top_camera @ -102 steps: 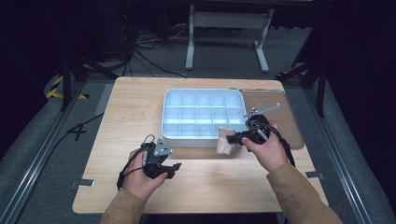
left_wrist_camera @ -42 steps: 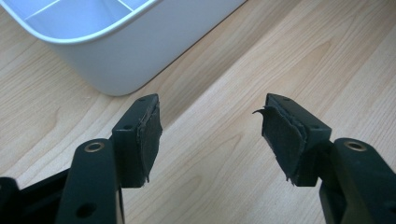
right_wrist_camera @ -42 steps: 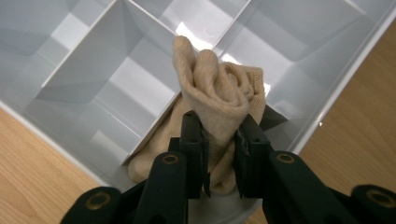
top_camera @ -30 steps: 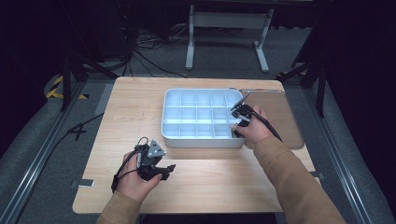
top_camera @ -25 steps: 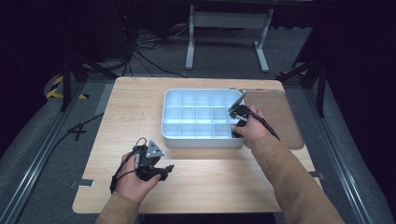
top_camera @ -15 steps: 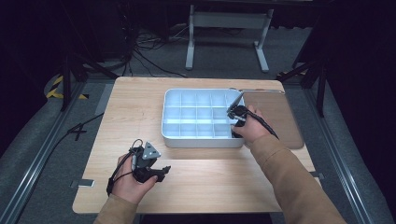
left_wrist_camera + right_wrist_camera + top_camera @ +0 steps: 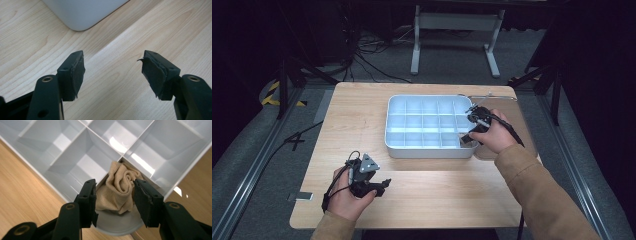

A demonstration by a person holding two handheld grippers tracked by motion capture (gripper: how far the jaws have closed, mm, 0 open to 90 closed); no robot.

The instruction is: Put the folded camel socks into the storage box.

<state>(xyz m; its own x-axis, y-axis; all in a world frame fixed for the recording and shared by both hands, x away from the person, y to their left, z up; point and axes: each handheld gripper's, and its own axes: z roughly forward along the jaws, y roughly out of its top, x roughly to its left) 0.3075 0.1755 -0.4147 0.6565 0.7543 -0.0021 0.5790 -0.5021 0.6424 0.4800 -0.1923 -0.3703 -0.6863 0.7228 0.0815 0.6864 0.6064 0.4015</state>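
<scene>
Straddling a rolled beige cloth (image 7: 119, 190) in the tray's (image 7: 427, 150) corner compartment, right gripper (image 7: 115, 200) fingers apart; left gripper (image 7: 112, 72) fingers apart.

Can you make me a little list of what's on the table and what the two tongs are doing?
table: light wooden top
tray: white divided tray with many compartments
cloth: rolled beige cloth in the tray's corner compartment
right tongs: jaws either side of the cloth; the grip can't be judged
left tongs: open and empty above the bare table, near the tray's rounded corner
hands: one on each pair of tongs, in tan sleeves
</scene>
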